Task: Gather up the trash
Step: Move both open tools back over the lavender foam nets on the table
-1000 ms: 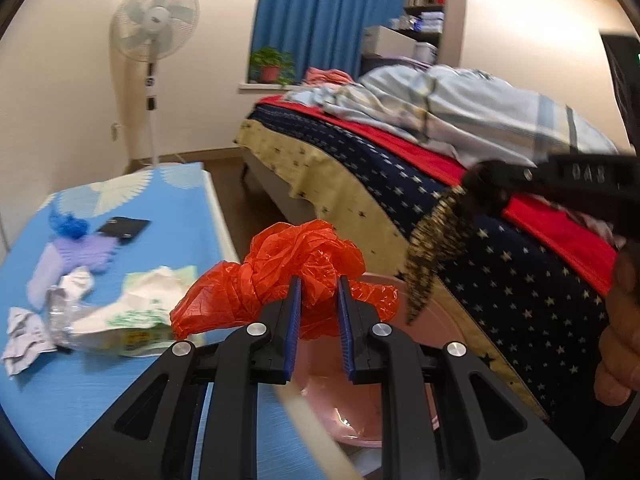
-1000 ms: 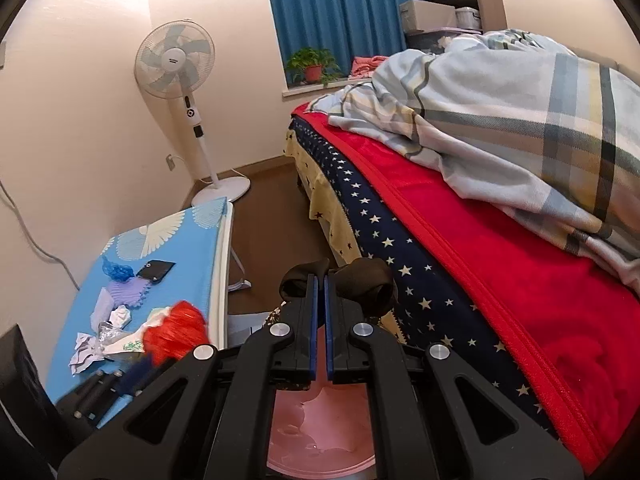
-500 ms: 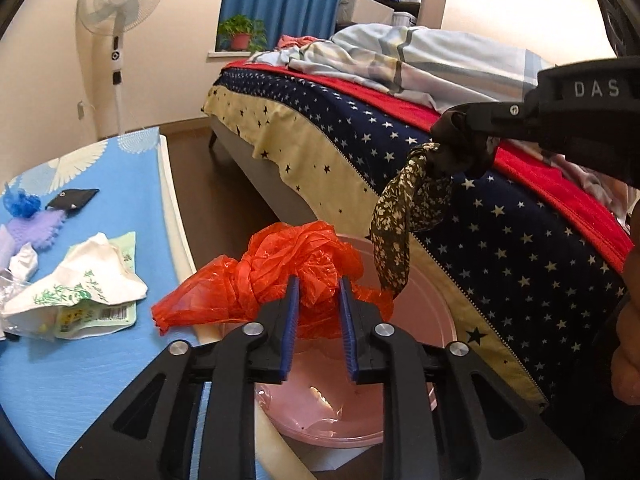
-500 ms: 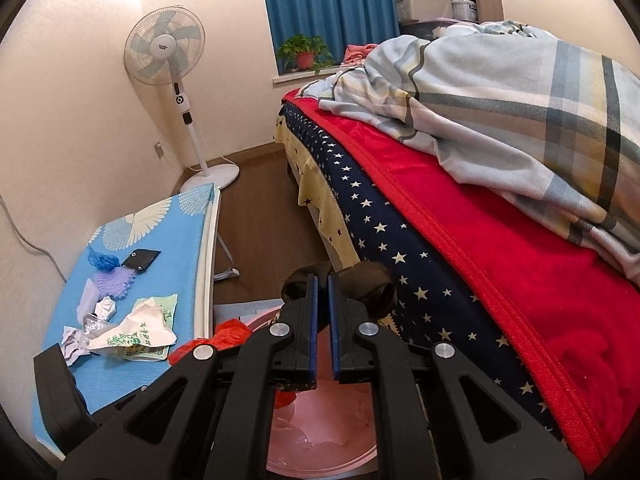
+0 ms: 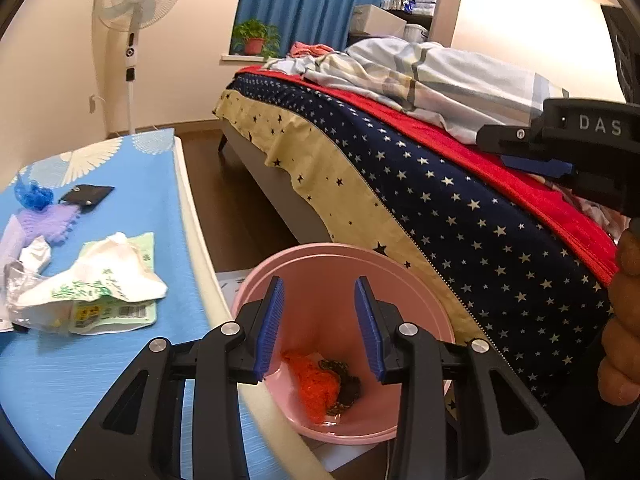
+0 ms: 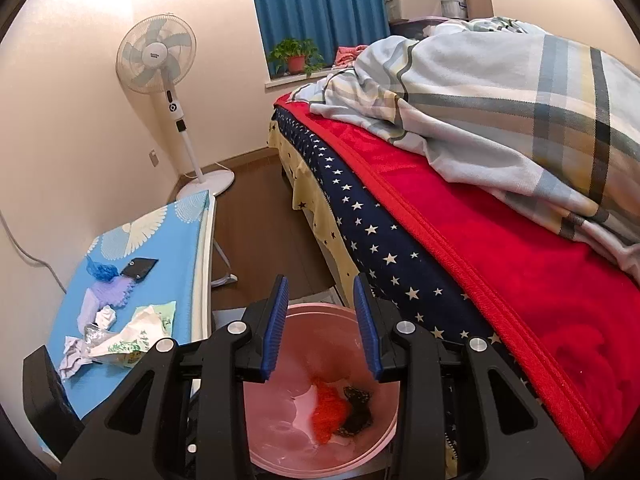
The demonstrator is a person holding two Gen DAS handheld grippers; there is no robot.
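**Pink bin holds two scraps, both jaws apart above it**

Orange crumpled plastic bag (image 5: 316, 380) lies at the bottom of the pink plastic bin (image 5: 404, 276), touching a dark patterned scrap (image 5: 346, 386) just to its right. In the right wrist view the same pair sits low in the frame, the orange bag (image 6: 330, 406) left of the dark scrap (image 6: 358, 410), with the bin's rim (image 6: 316, 307) showing between the blue pads.

Left gripper (image 5: 319, 326) hangs over the bin with its jaws wide apart and nothing between them. Right gripper (image 6: 322, 324) is likewise over the bin, jaws apart and empty; in the left wrist view its black body marked DAS (image 5: 560, 148) enters from the right edge, above the bed.

More trash lies on the blue desk (image 5: 120, 364) at the left of the frame: a white and green printed wrapper (image 5: 90, 280), a crumpled white paper (image 6: 74, 354), a lilac piece (image 5: 54, 216), a blue crumpled bit (image 5: 32, 196) and a small black pouch (image 5: 86, 194).

Beyond the bin stands the bed (image 5: 440, 200) with a navy star-print sheet, a red blanket (image 6: 500, 248) and a plaid duvet (image 6: 500, 88). A standing fan (image 6: 160, 56), a potted plant (image 6: 296, 56) and a blue curtain (image 6: 320, 0) fill the upper frame.
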